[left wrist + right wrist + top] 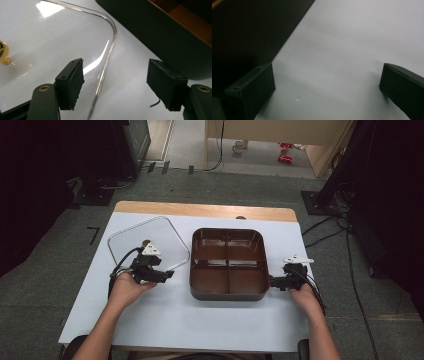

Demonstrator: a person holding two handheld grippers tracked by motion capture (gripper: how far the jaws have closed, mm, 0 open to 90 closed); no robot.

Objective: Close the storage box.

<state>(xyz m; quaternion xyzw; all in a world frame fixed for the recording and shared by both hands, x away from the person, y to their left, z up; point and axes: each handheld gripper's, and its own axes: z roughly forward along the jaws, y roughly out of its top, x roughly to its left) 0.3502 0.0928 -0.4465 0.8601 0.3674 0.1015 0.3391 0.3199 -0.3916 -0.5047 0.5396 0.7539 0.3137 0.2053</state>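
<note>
Clear lid [148,242] flat on table [175,320], left of brown tray [228,264], its near edge between left gripper's [167,275] parted, unclamped jaws; right gripper [272,281] wide open, empty beside tray; risk: slick rim slipping on a shallow pinch.

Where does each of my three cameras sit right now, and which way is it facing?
High view: above the person's side, looking forward and down on the table; both forearms, left gripper and right gripper show.
Left gripper view: rides the left gripper, facing the clear lid edge and the tray's dark wall; open jaws show.
Right gripper view: rides the right gripper, facing bare table beside the tray; open jaws show.
Shared: the brown four-compartment tray appears in all three views.
</note>
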